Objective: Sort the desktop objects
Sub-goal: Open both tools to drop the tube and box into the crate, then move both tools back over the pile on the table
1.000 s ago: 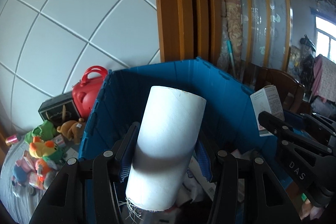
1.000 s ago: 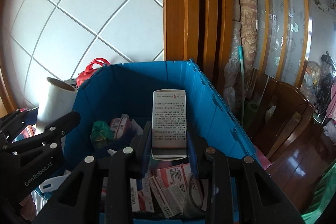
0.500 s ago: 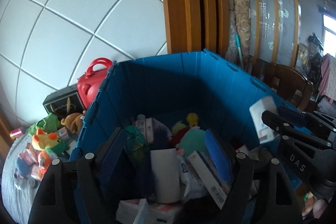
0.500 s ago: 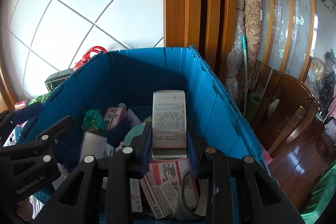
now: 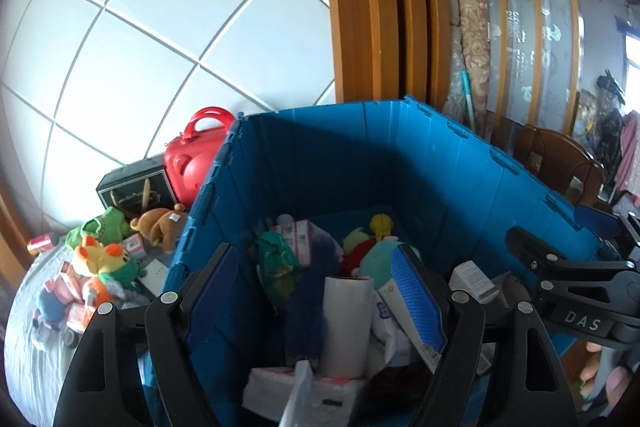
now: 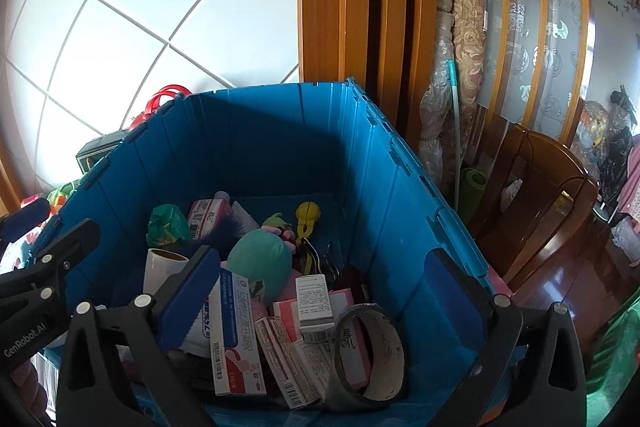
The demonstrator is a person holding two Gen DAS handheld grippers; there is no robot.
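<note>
We see the blue crate [image 6: 256, 147] packed with boxes, soft toys, a white roll [image 5: 346, 323] and a tape ring [image 6: 370, 351]. More toys [image 5: 100, 263] wait on the table outside, left of it. Left gripper [image 5: 320, 303] has just been opening; nothing between its jaws. Right gripper [image 6: 324, 291] has just sprung wide, its small white box [image 6: 314, 301] lying on the pile below. Risk: the roll stands upright and could topple; fingers may snag clutter on withdrawal. Readable: "DAS", "GenRobot.AI", "75%" on a box.
</note>
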